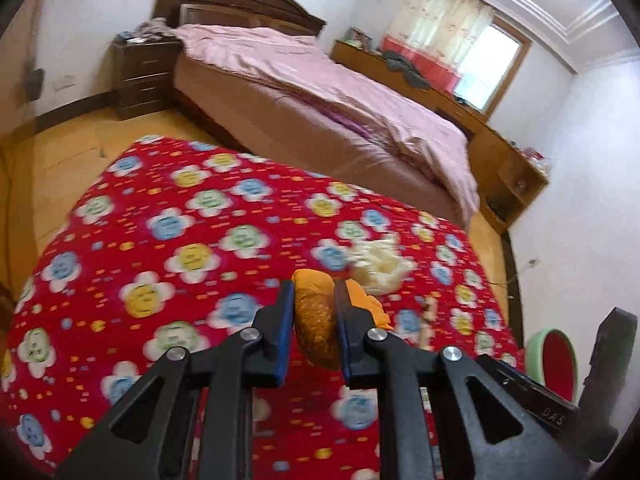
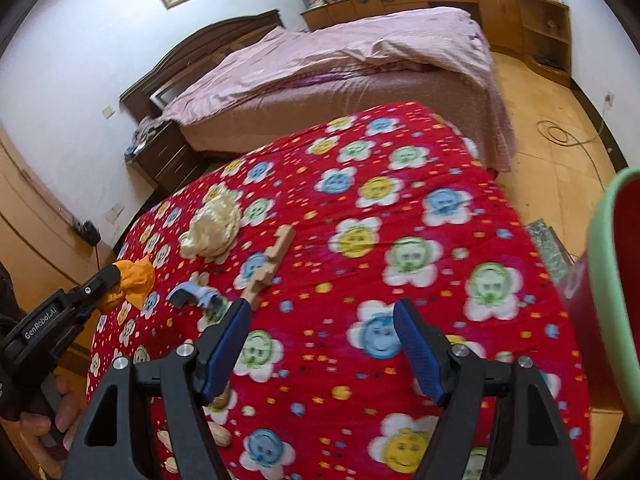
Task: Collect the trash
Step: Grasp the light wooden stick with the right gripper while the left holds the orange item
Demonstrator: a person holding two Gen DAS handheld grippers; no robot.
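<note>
Two blue-padded jaws of our left gripper [image 1: 314, 300] pinch a crumpled orange wrapper [image 1: 316, 320], mottled brown on its lower face, low in the centre of the left wrist frame above the red flowered blanket [image 1: 160, 240]. We see our right gripper [image 2: 320, 320] with jaws spread over bare blanket, while a cream crumpled wad [image 2: 212, 228] lies at centre left.

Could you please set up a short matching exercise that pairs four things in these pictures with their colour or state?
Things:
1. left gripper
2. right gripper
3. crumpled wrapper
4. bin

States or colours:
a. green rim, red inside
b. cream, lying on the red flowered blanket
c. open, nothing between its pads
d. shut on an orange wad

Pairs: 1-d, 2-c, 3-b, 4-a
</note>
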